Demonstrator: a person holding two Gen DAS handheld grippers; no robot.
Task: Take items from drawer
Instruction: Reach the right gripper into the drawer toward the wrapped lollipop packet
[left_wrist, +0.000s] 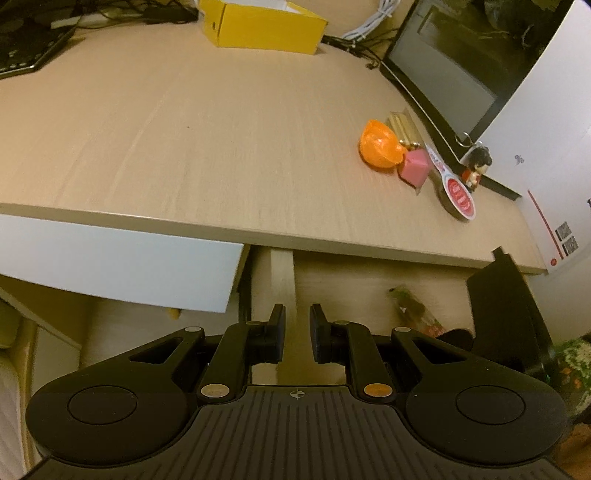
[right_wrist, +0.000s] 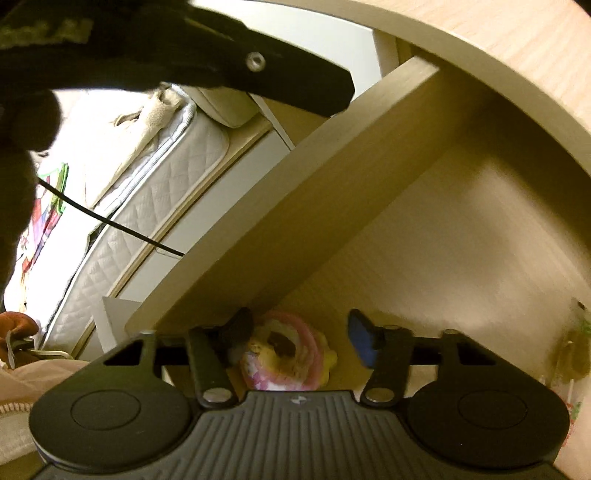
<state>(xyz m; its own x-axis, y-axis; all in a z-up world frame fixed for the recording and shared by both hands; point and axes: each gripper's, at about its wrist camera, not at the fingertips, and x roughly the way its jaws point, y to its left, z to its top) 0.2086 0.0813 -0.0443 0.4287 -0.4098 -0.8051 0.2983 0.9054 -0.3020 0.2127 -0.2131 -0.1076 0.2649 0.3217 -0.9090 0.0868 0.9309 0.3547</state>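
In the right wrist view my right gripper (right_wrist: 301, 334) reaches into the open wooden drawer (right_wrist: 443, 240). It is open, and a pink and yellow wrapped item (right_wrist: 291, 350) lies on the drawer floor between its fingers. Whether the pads touch it I cannot tell. A clear packet (right_wrist: 576, 343) leans at the drawer's right. In the left wrist view my left gripper (left_wrist: 297, 330) hovers below the desk edge, over the drawer's side panel (left_wrist: 282, 273). Only a narrow gap separates its fingers and nothing is between them. A greenish packet (left_wrist: 406, 302) lies in the drawer.
On the desk top (left_wrist: 184, 147) lie an orange item (left_wrist: 380, 142), a pink cube (left_wrist: 417, 166), a packet of yellow sticks (left_wrist: 400, 125), a red and white paddle (left_wrist: 458, 192) and a small figure (left_wrist: 476, 166). A yellow box (left_wrist: 258, 26) and a monitor (left_wrist: 461, 66) stand behind. A white drawer front (left_wrist: 110, 258) is at left.
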